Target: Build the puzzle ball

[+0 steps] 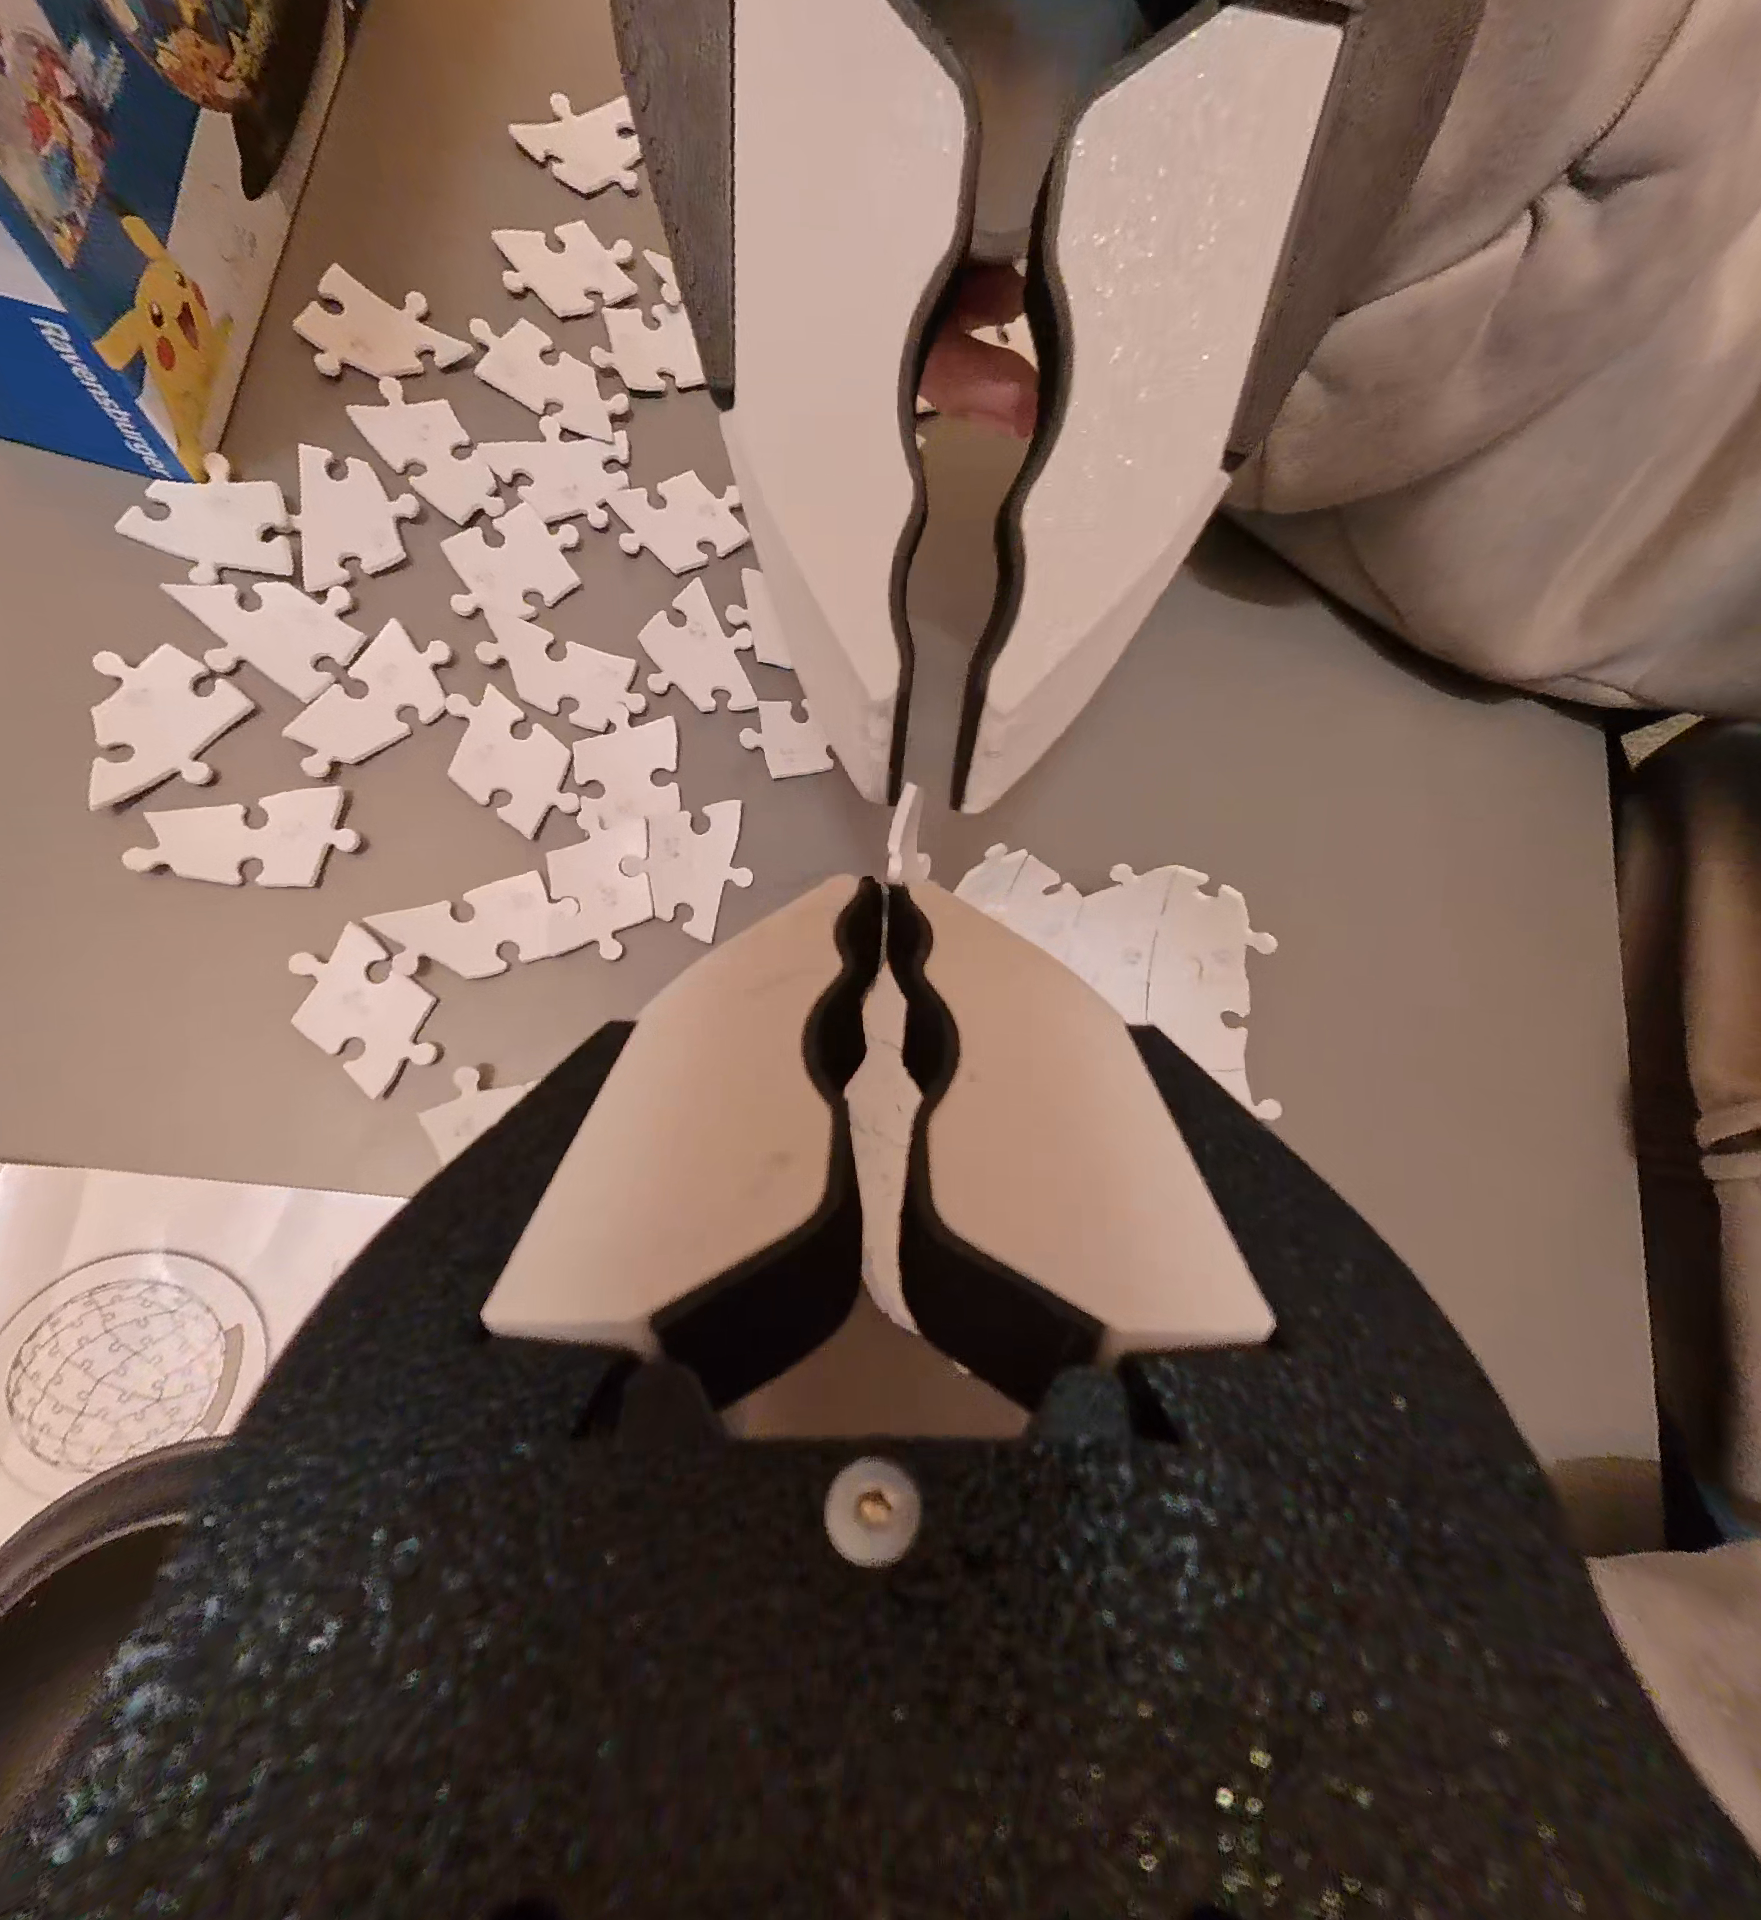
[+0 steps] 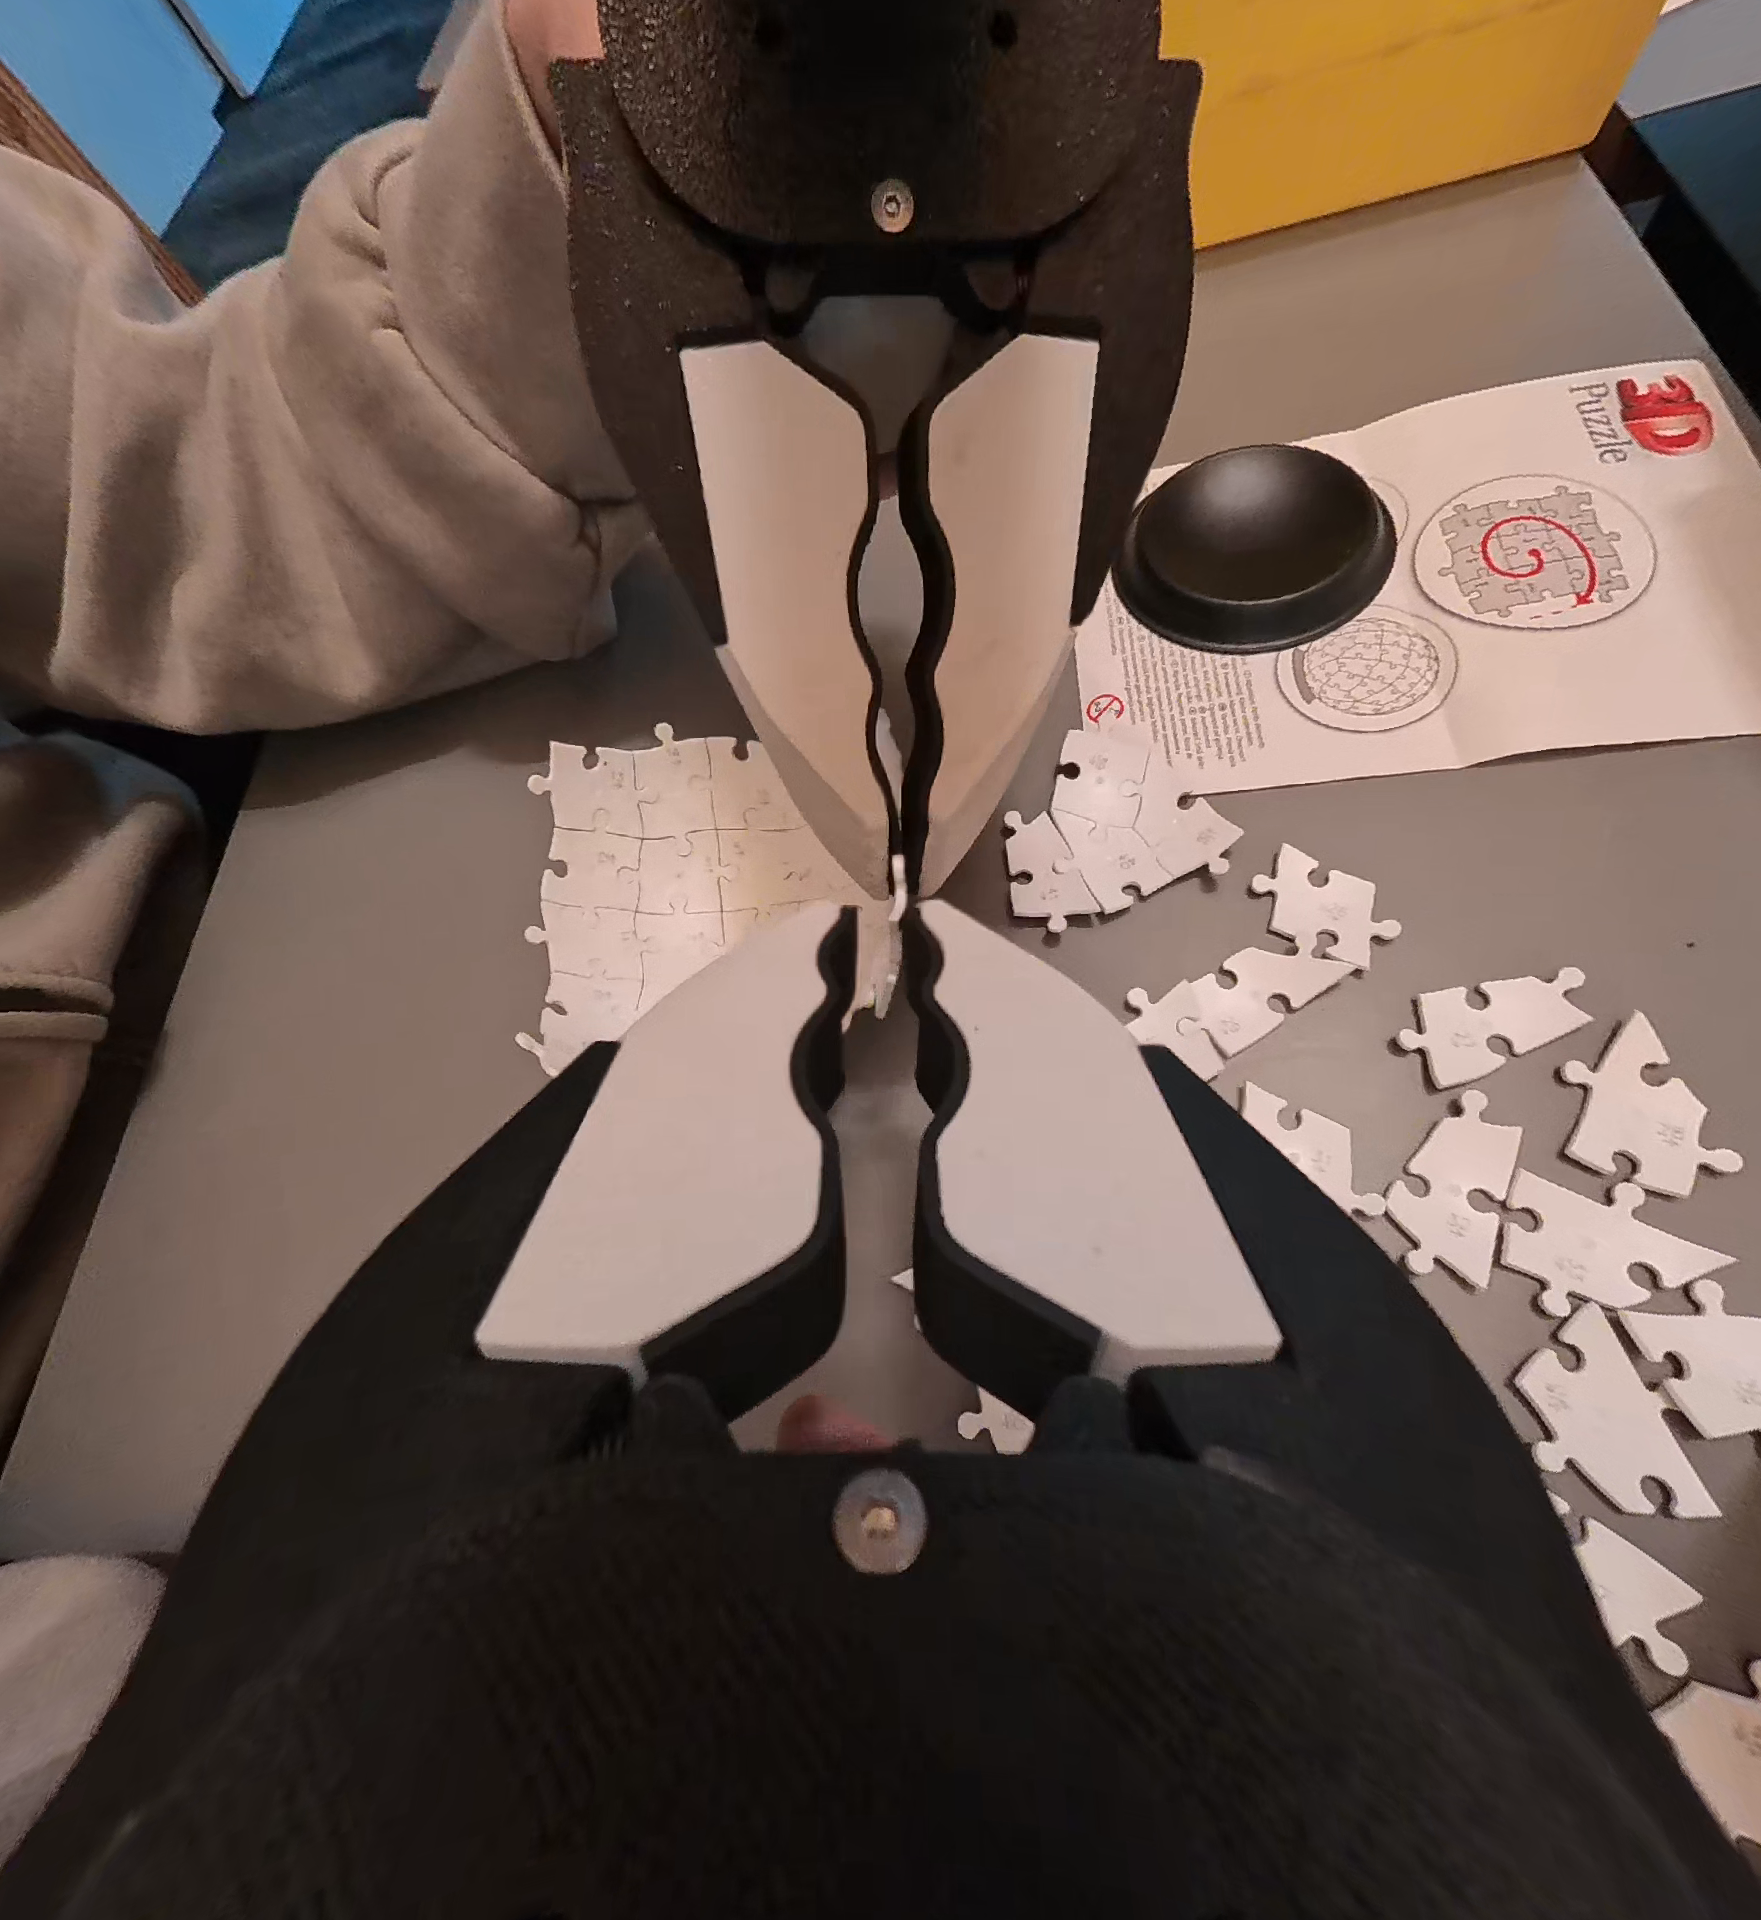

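Observation:
My left gripper [image 1: 881,891] is shut on a white puzzle piece [image 1: 881,1164], held edge-on above the grey table [image 1: 180,987]. My right gripper [image 2: 884,912] faces it tip to tip, and its jaws stand a narrow gap apart. A white piece tab [image 1: 905,836] stands between the two pairs of tips; it also shows in the right wrist view [image 2: 881,966], close to my right gripper's left finger. I cannot tell if the right fingers touch it. A joined patch of pieces [image 2: 647,862] lies on the table under the tips. Many loose white pieces [image 1: 502,623] lie face down beside it.
A black round stand [image 2: 1255,545] sits on the instruction sheet [image 2: 1582,644]. A small joined cluster [image 2: 1115,842] lies near it. The blue puzzle box [image 1: 45,291] and a yellow box [image 2: 1395,104] stand at the table's ends. A person's beige sleeve [image 2: 232,468] rests at the table edge.

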`<state>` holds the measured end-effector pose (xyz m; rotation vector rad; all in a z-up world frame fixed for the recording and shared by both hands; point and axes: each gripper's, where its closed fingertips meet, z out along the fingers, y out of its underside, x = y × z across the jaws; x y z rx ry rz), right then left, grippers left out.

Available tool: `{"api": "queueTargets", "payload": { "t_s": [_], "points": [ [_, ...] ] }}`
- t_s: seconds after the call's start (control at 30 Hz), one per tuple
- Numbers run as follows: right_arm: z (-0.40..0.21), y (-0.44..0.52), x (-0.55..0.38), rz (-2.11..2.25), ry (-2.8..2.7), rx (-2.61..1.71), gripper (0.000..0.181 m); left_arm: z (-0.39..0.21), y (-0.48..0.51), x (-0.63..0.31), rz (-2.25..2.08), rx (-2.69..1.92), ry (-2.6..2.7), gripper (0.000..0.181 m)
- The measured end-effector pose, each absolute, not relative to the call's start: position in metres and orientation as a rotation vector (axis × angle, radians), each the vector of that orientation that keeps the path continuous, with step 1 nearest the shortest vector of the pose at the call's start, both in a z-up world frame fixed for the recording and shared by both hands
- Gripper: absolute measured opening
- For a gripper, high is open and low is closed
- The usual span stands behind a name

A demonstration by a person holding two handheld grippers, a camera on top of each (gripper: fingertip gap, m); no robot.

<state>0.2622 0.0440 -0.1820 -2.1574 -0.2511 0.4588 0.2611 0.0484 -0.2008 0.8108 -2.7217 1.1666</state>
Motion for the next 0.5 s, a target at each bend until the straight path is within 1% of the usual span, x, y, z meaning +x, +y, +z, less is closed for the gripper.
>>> {"api": "queueTargets", "payload": {
  "t_s": [0.03,0.3,0.5],
  "points": [
    [-0.1827,0.0447,0.2635,0.446,-0.249,-2.162,0.003,-0.2008,0.048,0.2607,1.164,0.805,-2.725,0.002],
    [-0.1821,0.0483,0.2678,0.366,-0.237,-2.188,0.002,-0.2003,0.0505,0.264,1.168,0.838,-2.735,0.001],
    [-0.1893,0.0454,0.2589,0.317,-0.164,-2.194,0.002,-0.207,0.0488,0.2556,1.086,0.784,-2.757,0.001]
  ]
}}
